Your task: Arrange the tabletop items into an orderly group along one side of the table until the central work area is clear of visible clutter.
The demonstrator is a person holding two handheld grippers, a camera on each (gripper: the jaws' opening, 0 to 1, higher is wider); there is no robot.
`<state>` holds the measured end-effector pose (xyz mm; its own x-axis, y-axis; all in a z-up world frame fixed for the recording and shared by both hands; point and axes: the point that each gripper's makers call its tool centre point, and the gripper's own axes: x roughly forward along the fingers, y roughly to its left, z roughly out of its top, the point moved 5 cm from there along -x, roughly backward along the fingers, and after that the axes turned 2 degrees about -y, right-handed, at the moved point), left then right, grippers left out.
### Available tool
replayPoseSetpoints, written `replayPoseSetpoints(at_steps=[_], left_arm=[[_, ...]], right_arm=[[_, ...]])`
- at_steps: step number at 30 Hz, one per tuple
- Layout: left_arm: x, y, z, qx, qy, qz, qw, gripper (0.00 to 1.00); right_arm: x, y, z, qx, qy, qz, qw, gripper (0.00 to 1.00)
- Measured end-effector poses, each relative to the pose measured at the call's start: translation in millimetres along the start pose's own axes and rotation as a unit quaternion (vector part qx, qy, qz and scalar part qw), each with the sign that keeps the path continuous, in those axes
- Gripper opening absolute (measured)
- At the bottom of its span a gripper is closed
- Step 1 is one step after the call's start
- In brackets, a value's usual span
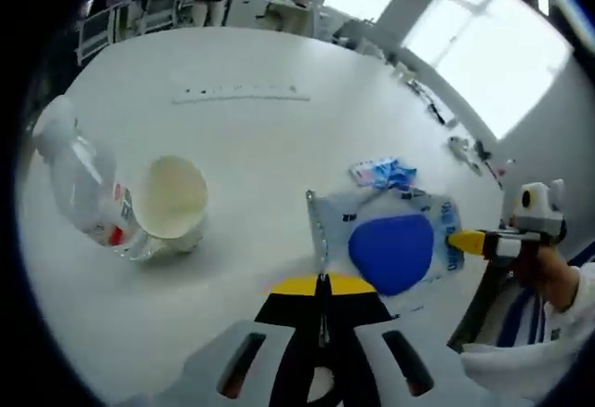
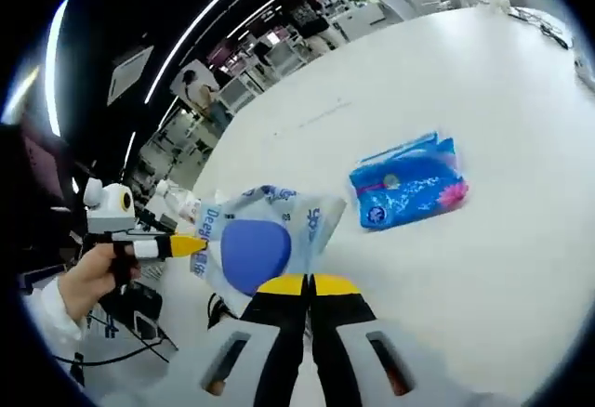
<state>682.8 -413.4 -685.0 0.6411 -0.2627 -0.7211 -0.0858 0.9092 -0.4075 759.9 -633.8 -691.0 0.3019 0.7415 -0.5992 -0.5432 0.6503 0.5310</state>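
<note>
A clear wet-wipe pack with a blue oval lid (image 1: pixel 395 249) (image 2: pixel 256 244) is held between both grippers. My left gripper (image 1: pixel 322 283) is shut on the pack's near corner; in the right gripper view it (image 2: pixel 191 246) pinches the pack's left edge. My right gripper (image 2: pixel 308 284) is shut on the opposite edge and enters the left gripper view from the right (image 1: pixel 462 240). A small blue tissue packet (image 1: pixel 384 173) (image 2: pixel 409 184) lies just past the pack. A clear bottle (image 1: pixel 82 189) lies on its side at the left, beside a white cup (image 1: pixel 174 204) tipped over.
The round white table (image 1: pixel 279 63) stretches away, with a thin pale strip (image 1: pixel 240 98) lying toward its far side. A person's hand (image 2: pixel 88 282) grips the left tool off the table edge. Shelves and desks stand beyond the table.
</note>
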Motion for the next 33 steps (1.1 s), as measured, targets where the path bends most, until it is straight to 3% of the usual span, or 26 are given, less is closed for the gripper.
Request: replayPoseSetpoints(at_steps=[4, 11, 12, 23, 29, 33], left_arm=[[-5, 3.7, -6.7, -0.011, -0.01, 0.019, 0.9997, 0.0], [-9, 14.6, -4.3, -0.022, -0.014, 0.038, 0.999, 0.0], [-8, 15.7, -3.9, -0.022, -0.014, 0.039, 0.9989, 0.0], [13, 21.6, 4.4, -0.013, -0.013, 0.063, 0.9978, 0.0], [27, 26.1, 12.7, 0.064, -0.003, 0.101, 0.9929, 0.0], [33, 29.7, 15.8, 0.079, -0.001, 0.115, 0.9902, 0.0]], right_arm=[[9, 7, 11.7, -0.033, 0.005, 0.01, 0.9994, 0.0], [23, 14, 15.7, -0.067, 0.018, 0.017, 0.9975, 0.0], [28, 10, 14.3, -0.089, 0.025, 0.014, 0.9956, 0.0], [44, 2, 25.0, -0.125, 0.036, 0.008, 0.9915, 0.0], [58, 2, 31.7, -0.179, 0.046, -0.007, 0.9828, 0.0], [71, 0, 35.4, -0.197, 0.06, -0.008, 0.9785, 0.0]])
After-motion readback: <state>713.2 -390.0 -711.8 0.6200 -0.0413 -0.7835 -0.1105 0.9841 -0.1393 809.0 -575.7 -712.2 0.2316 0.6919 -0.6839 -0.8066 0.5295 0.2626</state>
